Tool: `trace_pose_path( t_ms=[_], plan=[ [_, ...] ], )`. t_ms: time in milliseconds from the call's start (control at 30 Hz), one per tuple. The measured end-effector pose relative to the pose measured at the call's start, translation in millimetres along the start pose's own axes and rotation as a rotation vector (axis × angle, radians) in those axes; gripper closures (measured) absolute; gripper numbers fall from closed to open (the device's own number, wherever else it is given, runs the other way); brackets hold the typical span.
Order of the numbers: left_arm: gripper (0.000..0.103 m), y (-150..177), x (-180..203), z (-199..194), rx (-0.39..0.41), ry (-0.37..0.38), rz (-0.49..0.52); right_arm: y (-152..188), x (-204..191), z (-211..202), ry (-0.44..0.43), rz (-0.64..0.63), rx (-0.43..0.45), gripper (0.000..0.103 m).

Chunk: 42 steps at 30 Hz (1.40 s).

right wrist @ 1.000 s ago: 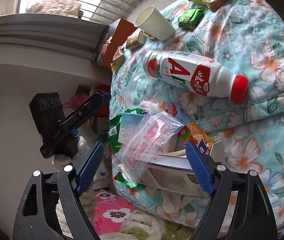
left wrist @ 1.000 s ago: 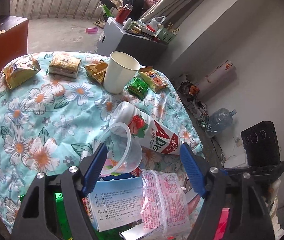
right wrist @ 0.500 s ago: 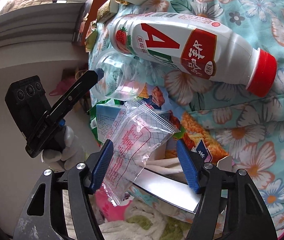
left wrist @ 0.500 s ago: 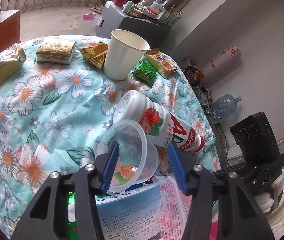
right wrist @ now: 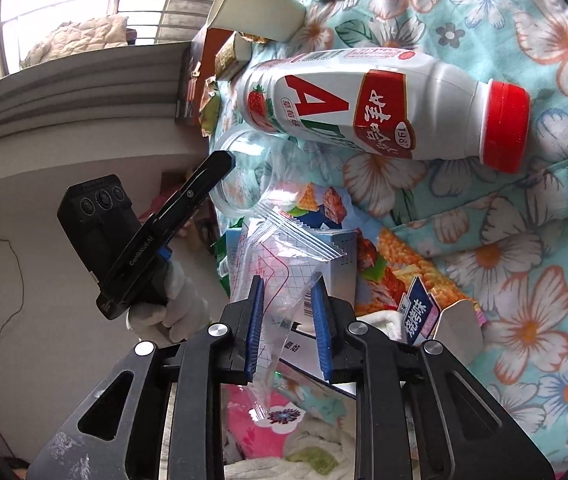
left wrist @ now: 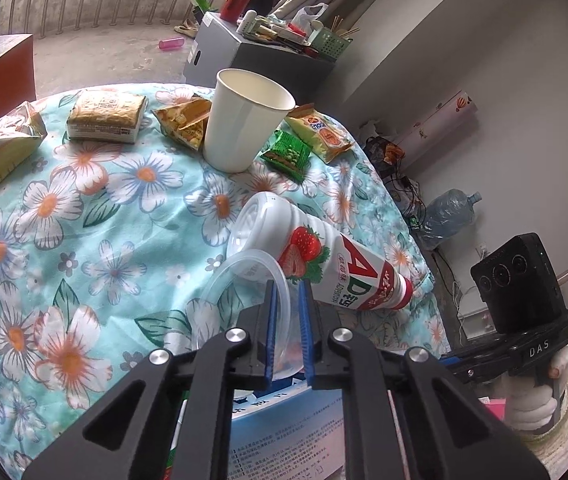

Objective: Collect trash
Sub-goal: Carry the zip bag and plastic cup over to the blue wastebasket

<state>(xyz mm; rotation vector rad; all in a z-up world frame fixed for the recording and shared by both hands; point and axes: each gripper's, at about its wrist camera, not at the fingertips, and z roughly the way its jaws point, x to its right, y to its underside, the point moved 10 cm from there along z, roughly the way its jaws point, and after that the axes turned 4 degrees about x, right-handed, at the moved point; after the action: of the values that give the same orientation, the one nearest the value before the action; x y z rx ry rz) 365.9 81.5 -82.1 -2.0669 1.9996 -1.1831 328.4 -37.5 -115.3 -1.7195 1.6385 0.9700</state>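
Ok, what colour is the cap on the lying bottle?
Red cap; the right wrist view shows it best.

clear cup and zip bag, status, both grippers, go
Left gripper jaws just closed on clear cup rim. Right gripper jaws closing around zip bag. Milk bottle lies against the cup.

The blue box (left wrist: 284, 440) under the left tongs (left wrist: 288, 332) runs off the bottom edge, its print too small to read; the clear cup's (left wrist: 243, 280) near wall hides behind their fingers; the bag's (right wrist: 284, 264) lower part hides between the right tongs (right wrist: 288, 320).
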Motion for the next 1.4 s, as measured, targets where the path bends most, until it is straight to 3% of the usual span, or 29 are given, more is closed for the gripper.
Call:
trace_pose_path(
  t_ms=[467, 533, 600, 1033, 1400],
  plan=[
    [0.097, -10, 3, -32, 0.097, -0.048, 0.025, 2, -15, -50, -0.301, 0.039, 0.175, 0.088],
    [0.097, -13, 7, -44, 0.122, -0.045, 0.031, 4, -21, -54, -0.360, 0.049, 0.201, 0.097],
    [0.097, -17, 14, -57, 0.152, -0.040, 0.041, 5, -26, -61, -0.407, 0.049, 0.234, 0.098],
    [0.097, -28, 87, -123, 0.284, -0.044, 0.179, 18, -34, -115, -0.620, 0.032, 0.387, 0.100],
    [0.097, -23, 186, -115, 0.283, 0.035, 0.316, 37, -2, -197, -0.705, 0.022, 0.565, 0.100]
  ],
)
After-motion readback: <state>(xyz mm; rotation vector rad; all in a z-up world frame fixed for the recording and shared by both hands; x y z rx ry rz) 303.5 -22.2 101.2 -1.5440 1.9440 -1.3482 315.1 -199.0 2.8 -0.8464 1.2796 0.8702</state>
